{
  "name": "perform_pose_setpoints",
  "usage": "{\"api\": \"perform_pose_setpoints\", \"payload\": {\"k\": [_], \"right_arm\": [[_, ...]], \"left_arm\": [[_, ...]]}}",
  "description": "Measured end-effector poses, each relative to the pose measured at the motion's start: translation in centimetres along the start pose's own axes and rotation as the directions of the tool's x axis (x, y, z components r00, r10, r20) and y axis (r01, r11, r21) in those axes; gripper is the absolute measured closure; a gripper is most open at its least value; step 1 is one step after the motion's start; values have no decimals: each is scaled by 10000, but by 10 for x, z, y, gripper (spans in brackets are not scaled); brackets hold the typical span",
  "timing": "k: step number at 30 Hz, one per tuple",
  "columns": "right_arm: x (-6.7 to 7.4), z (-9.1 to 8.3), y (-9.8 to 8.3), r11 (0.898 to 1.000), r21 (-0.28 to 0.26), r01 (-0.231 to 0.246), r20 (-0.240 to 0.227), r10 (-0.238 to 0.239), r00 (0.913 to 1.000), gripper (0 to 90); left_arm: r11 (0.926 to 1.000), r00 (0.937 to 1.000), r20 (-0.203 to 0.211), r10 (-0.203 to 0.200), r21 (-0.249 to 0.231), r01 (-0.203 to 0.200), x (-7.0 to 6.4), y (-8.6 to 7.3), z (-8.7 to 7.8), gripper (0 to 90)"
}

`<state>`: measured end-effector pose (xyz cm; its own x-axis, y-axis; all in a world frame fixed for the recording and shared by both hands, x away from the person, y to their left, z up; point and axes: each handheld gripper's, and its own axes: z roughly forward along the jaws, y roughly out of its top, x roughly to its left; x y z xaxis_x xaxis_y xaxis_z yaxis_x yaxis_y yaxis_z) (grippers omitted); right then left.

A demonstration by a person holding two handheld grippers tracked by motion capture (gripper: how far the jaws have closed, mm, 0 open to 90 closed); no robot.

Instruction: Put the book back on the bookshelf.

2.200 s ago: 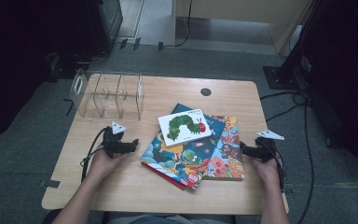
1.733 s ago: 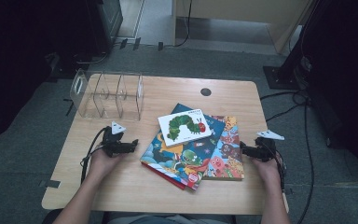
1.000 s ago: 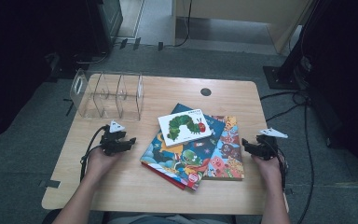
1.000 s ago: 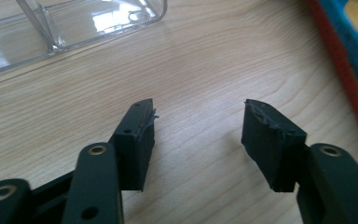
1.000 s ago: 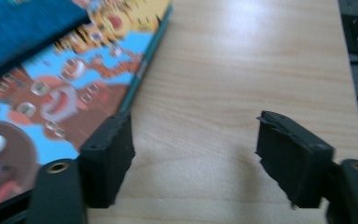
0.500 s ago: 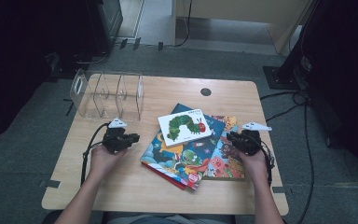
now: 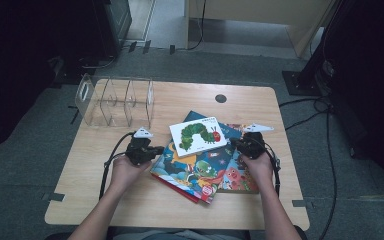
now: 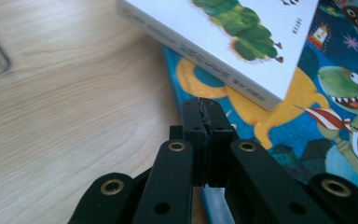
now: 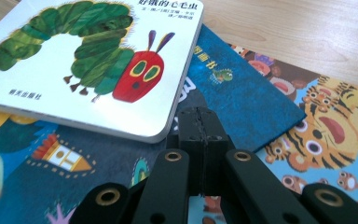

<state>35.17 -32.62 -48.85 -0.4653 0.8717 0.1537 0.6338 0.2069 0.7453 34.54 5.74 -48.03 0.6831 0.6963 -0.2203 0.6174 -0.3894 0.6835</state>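
Note:
A white caterpillar board book (image 7: 198,135) lies on top of a fanned pile of colourful picture books (image 7: 200,172) in the middle of the wooden table (image 7: 130,205). My left gripper (image 7: 158,149) sits at the pile's left edge. Its jaws have just been closing and now meet with nothing between them (image 8: 206,119), just short of the white book's spine (image 8: 223,70). My right gripper (image 7: 235,143) is at the pile's right side. Its jaws have also just closed empty (image 9: 200,123), pointing at the near corner of the caterpillar book (image 9: 88,65) over a dark blue book (image 9: 247,93).
A clear acrylic divider rack (image 7: 115,101) stands at the table's back left. A round cable hole (image 7: 221,98) sits near the back edge. A tiger book (image 9: 331,126) lies lowest at the right. Cables trail from both grippers; dark equipment surrounds the table.
Both hands have moved inward toward the book pile, the right one farther. Both grippers' jaws, spread a second ago, have come together.

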Motion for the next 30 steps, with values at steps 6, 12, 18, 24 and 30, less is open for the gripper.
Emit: {"api": "perform_pose_setpoints", "payload": {"k": [6, 12, 18, 24, 30], "right_arm": [[-3, 9, 5, 9998, 136, -145, 124, 143, 9998, 900], [-3, 20, 11, 9996, 32, -267, -294, 268, 9992, 894], [-1, 23, 14, 9997, 90, -243, -409, 247, 9989, 900], [2, 23, 13, 9997, 79, -247, -318, 249, 9992, 900], [6, 22, 12, 9996, 223, -166, -607, 179, 9980, 900]], "left_arm": [[10000, 9997, 250, -22, 32, 21, -6, 4, 8, 900], [9998, 9986, 500, -168, 145, 161, -13, 8, 21, 900], [9995, 9988, 482, 42, 296, -56, -20, 12, 25, 900], [9994, 9987, 500, 125, 312, -141, -21, 10, 23, 900], [9995, 9965, 805, -234, 210, 217, -24, -4, 15, 900]]}}
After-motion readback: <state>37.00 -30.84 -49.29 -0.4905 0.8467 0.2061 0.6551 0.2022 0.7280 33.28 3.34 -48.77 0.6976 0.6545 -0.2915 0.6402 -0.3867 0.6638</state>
